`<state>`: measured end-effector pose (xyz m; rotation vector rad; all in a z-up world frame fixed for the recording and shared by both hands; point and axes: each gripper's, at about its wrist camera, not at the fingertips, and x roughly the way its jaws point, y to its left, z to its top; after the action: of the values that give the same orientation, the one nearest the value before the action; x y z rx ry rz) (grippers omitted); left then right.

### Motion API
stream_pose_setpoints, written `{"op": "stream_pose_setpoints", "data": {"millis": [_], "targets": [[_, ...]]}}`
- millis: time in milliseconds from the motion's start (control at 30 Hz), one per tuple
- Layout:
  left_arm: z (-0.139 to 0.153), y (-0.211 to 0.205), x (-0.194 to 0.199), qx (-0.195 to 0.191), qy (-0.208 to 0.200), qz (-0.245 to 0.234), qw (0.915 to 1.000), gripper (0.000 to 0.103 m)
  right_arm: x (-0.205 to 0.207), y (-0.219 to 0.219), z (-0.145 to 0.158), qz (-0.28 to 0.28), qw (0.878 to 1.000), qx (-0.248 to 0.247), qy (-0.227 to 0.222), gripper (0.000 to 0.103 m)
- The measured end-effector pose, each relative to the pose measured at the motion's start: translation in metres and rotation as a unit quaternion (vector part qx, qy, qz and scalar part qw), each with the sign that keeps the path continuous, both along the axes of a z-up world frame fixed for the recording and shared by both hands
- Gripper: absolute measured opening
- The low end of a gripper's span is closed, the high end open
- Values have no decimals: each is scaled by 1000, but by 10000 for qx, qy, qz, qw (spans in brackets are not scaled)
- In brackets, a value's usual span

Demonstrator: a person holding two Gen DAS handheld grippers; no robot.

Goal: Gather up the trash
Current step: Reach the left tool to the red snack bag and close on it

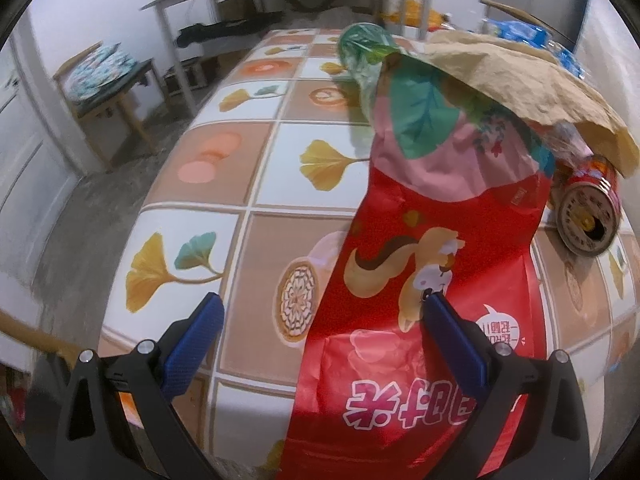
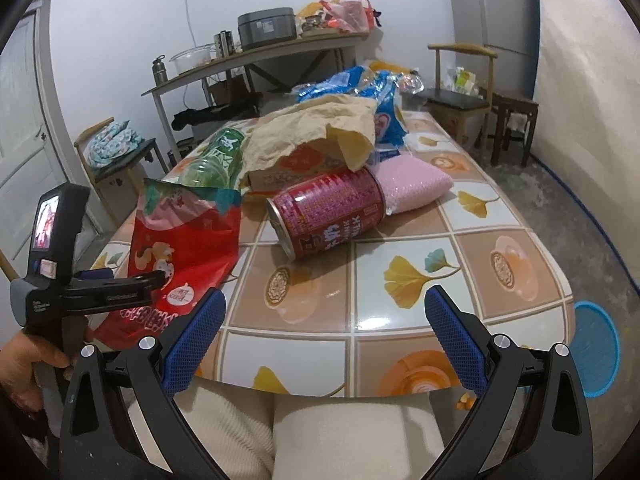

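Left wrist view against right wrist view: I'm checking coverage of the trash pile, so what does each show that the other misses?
Only the left wrist view shows the left claw head-on, open, one finger over the red snack bag.

Only the right wrist view shows the pink sponge, a blue basin on the floor, the fridge, and the open, empty right claw.

Both show the snack bag, red can, green bottle, brown paper and tiled table.

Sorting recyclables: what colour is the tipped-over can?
Red, with a pale metal end; the can shows best in the right wrist view.
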<state>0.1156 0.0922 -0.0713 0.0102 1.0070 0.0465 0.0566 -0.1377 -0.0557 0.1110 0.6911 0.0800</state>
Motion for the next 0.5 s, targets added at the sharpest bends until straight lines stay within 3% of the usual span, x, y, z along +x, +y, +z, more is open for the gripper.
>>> {"op": "stream_pose_setpoints", "data": {"millis": [100,267,367,500], "targets": [[4,7,1,-227,18,-170,9996,98,3,-5,-3,-36,10000,13,26,95],[17,19,6,-1081,-140,-381,9933,88,10,-13,-12,-45,9999,28,113,95],[17,17,15,-1190,-87,-435,9919,81,16,-17,-17,-47,9997,89,214,95],[17,5,24,-983,-25,-626,9932,65,20,-21,-18,-61,9997,104,216,95]]}}
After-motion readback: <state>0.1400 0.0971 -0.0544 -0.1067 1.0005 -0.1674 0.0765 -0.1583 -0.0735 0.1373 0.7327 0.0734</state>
